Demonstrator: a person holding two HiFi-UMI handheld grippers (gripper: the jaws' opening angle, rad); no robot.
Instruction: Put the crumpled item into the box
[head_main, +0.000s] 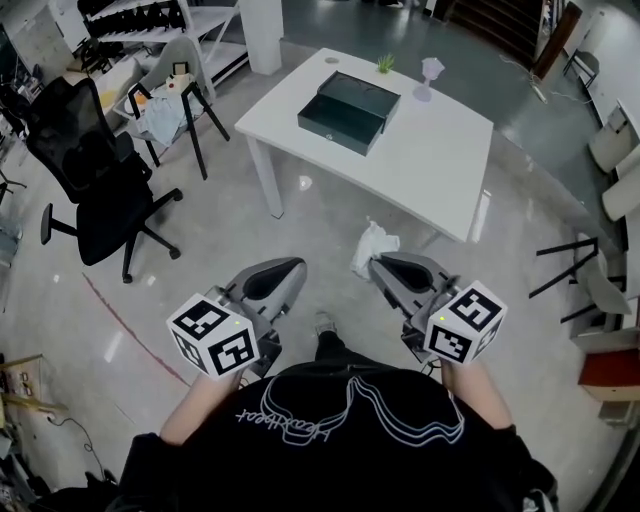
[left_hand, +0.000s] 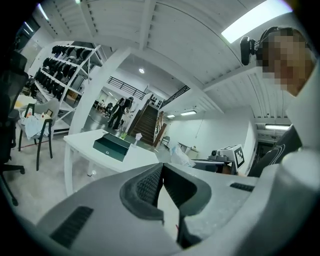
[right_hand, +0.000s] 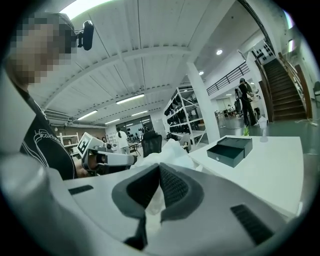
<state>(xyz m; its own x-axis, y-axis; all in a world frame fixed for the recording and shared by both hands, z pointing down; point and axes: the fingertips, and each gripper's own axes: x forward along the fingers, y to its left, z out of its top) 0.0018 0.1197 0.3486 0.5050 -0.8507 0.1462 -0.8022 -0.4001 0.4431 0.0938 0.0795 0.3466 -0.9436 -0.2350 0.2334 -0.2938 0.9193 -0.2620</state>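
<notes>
Your crumpled item (head_main: 373, 247) looks thin, white and papery. The far box (head_main: 348, 110) is dark and matt, its bench (head_main: 440, 150) smooth white, the floor (head_main: 200, 235) glossy.

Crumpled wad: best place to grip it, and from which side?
The wad is soft, with no firm edge: pinch a bunched fold, don't span the bulk. The right gripper is shut on its near end, the rest bulging forward past the tips. Coming in from that end looks sound.
</notes>
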